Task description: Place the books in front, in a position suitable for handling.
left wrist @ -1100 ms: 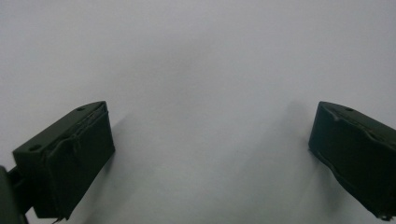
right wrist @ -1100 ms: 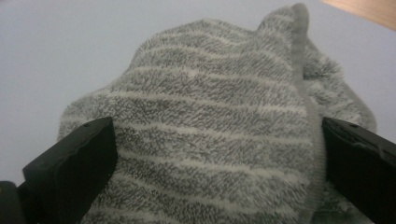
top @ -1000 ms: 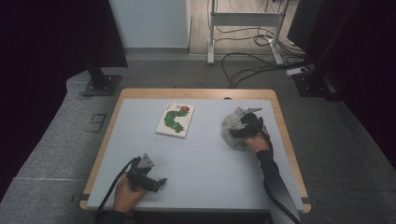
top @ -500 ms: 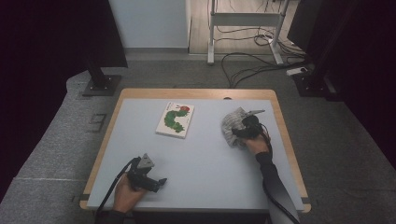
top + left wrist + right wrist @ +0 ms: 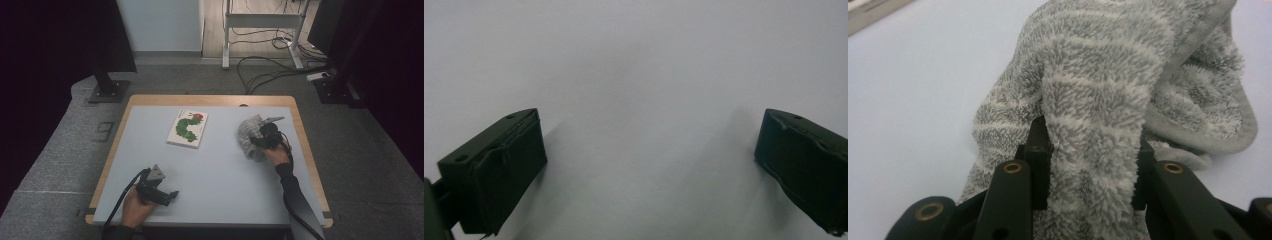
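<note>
A grey striped fluffy towel (image 5: 248, 136) lies bunched at the right of the table. My right gripper (image 5: 257, 140) has just closed its jaws on a fold of the towel (image 5: 1098, 150), which is pinched between the two black pads. My left gripper (image 5: 173, 195) rests near the table's front left edge, held by a hand. Its jaws (image 5: 649, 165) stand wide apart over bare table surface with nothing between them.
A picture book (image 5: 187, 128) with a green caterpillar on its cover lies flat at the middle back of the table (image 5: 215, 170). Beyond the table are a dark stand (image 5: 107, 85), a white frame (image 5: 262, 20) and cables on the floor.
The right gripper's jaws have closed onto the towel, bunching it slightly. The left gripper has stayed where it was.
</note>
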Available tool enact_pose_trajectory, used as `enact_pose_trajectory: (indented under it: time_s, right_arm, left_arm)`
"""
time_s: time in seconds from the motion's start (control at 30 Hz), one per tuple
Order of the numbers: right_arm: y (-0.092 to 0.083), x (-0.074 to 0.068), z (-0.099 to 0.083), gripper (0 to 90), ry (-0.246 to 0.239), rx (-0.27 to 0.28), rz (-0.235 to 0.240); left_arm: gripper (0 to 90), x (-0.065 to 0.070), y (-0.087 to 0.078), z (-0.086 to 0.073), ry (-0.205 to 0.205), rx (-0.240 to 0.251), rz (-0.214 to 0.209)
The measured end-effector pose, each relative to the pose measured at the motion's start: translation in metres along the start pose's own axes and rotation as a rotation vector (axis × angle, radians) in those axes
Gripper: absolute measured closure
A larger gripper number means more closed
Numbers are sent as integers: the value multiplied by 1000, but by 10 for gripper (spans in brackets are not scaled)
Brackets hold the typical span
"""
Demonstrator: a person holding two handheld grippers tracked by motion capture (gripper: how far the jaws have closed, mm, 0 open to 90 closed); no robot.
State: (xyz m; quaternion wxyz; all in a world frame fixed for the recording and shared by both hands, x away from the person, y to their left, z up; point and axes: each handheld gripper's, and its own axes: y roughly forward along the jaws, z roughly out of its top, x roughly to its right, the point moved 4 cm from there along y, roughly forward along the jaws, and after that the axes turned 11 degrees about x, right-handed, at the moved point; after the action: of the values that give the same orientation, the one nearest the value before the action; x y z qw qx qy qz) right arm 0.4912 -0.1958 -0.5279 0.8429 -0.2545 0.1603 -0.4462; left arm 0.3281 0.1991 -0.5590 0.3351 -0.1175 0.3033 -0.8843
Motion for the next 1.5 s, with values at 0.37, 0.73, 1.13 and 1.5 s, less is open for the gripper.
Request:
enact_pose_trajectory:
  time_s: [0.37, 0.73, 1.13, 1.5]
  right_arm:
    - [-41, -4, 10, 647, -5, 69, 19]
    - [-82, -15, 7, 647, -28, 95, 43]
    - [-126, -27, -4, 647, -52, 110, 61]
    - [-144, -40, -28, 648, -64, 101, 80]
  left_arm:
    - [0, 0, 0, 0, 0, 0, 0]
    - [0, 0, 0, 0, 1, 0, 0]
    - [0, 0, 0, 0, 1, 0, 0]
    - [0, 0, 0, 0, 0, 0, 0]
